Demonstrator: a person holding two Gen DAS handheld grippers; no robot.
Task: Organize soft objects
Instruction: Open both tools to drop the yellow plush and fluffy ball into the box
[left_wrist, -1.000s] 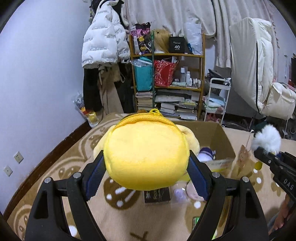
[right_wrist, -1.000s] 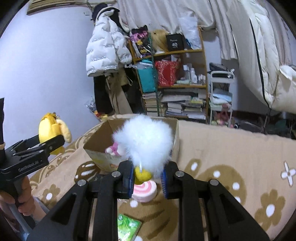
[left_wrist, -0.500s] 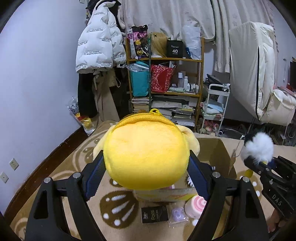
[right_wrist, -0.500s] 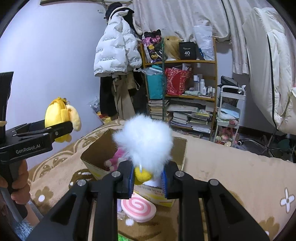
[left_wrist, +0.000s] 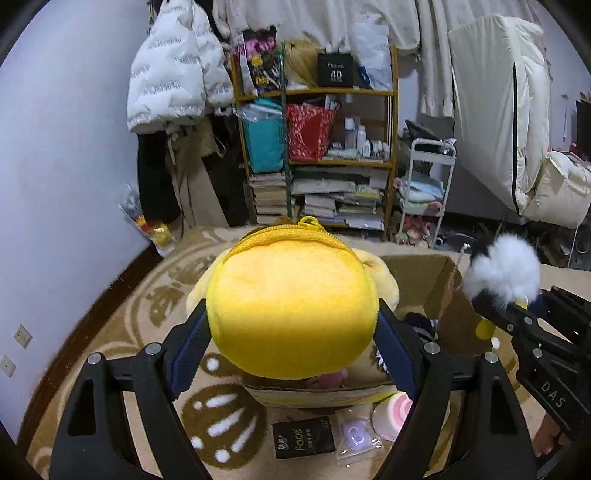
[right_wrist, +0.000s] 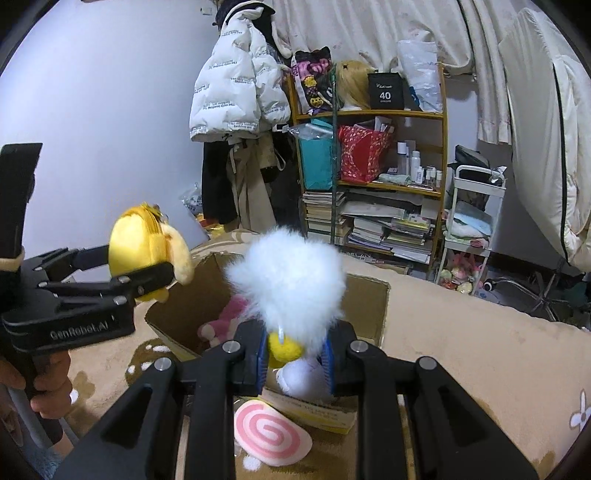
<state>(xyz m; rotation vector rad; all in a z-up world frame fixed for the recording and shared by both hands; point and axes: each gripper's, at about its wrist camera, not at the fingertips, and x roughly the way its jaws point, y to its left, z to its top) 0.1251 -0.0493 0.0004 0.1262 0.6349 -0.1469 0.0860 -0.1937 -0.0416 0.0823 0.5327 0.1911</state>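
The left gripper (left_wrist: 291, 332) is spread wide and clamped on a round yellow plush pouch (left_wrist: 291, 314) with a zipper along its top — the blue pads press its two sides. From the right wrist view the pouch (right_wrist: 147, 251) hangs in the air over the left edge of an open cardboard box (right_wrist: 369, 310), clear of its walls. The right gripper (right_wrist: 295, 354) is closed down narrow on a fluffy white plush toy (right_wrist: 291, 280) with a small yellow ball (right_wrist: 282, 349) beneath the fur — it sits above the box's near edge. Inside the box lies a pink plush (right_wrist: 225, 321). The box stands on a beige patterned blanket (right_wrist: 461, 350). Just before its near wall, on the blanket, lie a pink swirl cushion (right_wrist: 269, 432), a black packet (left_wrist: 303, 437) and a small clear pouch (left_wrist: 356, 435).
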